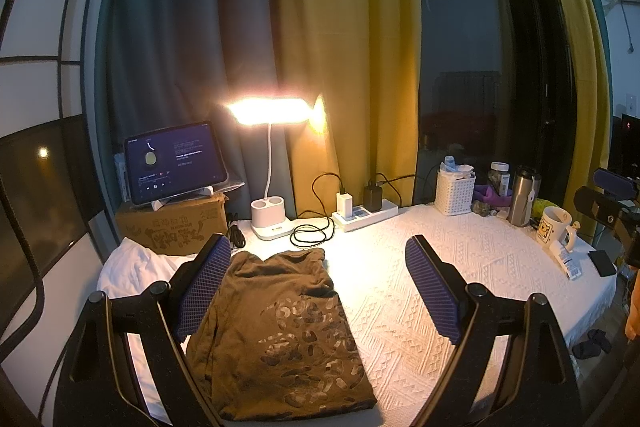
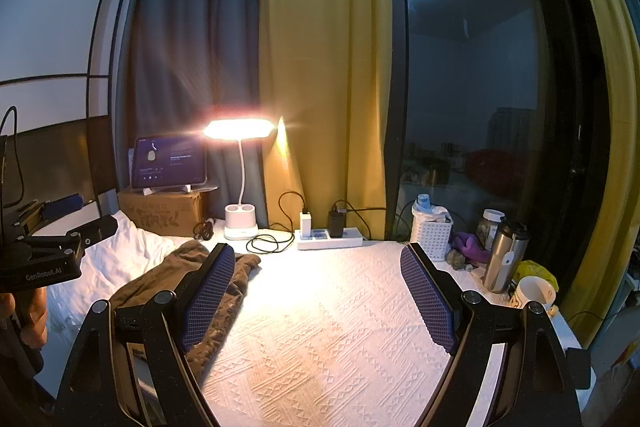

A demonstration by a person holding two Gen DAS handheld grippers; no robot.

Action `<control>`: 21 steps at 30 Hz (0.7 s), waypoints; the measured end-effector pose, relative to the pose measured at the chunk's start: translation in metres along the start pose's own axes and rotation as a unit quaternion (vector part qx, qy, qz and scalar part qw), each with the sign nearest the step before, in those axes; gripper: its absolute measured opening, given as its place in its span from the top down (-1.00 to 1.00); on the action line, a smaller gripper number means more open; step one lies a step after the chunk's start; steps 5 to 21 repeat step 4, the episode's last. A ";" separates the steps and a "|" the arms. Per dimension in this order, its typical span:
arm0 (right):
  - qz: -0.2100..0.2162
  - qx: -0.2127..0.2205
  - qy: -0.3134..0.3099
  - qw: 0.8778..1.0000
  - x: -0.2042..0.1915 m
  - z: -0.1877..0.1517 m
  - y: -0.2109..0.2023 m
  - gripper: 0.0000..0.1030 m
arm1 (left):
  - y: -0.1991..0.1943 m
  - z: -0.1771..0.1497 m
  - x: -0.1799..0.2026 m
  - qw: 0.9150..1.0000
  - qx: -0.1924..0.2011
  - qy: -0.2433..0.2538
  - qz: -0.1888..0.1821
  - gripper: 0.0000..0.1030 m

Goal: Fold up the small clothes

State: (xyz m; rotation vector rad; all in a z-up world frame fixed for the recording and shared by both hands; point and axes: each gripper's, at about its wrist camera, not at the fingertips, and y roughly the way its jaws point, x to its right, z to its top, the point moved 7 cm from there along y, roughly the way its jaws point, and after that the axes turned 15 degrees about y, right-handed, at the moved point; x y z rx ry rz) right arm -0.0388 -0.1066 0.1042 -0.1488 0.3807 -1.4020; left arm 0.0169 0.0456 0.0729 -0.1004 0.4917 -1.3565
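A small brown garment with a shiny print (image 1: pixel 276 335) lies folded lengthwise on the white textured tablecloth (image 1: pixel 460 267). My left gripper (image 1: pixel 320 287) is open and empty above it, with its left finger over the garment's left edge. In the right wrist view the garment (image 2: pixel 192 279) lies at the left, partly behind the left finger. My right gripper (image 2: pixel 318 297) is open and empty over bare cloth to the garment's right. The left gripper's body (image 2: pixel 48 251) shows at the far left there; the right gripper's body (image 1: pixel 612 203) shows at the far right of the left wrist view.
At the back stand a lit desk lamp (image 1: pixel 272 163), a tablet (image 1: pixel 174 163) on a cardboard box (image 1: pixel 172 223), a power strip with cables (image 1: pixel 364 213), a white basket (image 1: pixel 454 191), a steel flask (image 1: pixel 524 197) and a mug (image 1: pixel 554 227). A phone (image 1: pixel 602 263) lies at the right edge.
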 end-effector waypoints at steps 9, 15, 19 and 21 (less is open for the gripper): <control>0.001 -0.002 0.000 1.000 0.000 -0.002 0.001 -0.67 | 0.000 0.000 0.000 1.000 0.002 0.001 -0.001 -0.72; 0.001 -0.002 0.000 1.000 0.000 -0.002 0.001 -0.67 | 0.000 0.000 0.000 1.000 0.002 0.001 -0.001 -0.72; 0.001 -0.002 0.000 1.000 0.000 -0.002 0.001 -0.67 | 0.000 0.000 0.000 1.000 0.002 0.001 -0.001 -0.72; 0.001 -0.002 0.000 1.000 0.000 -0.002 0.001 -0.67 | 0.000 0.000 0.000 1.000 0.002 0.001 -0.001 -0.72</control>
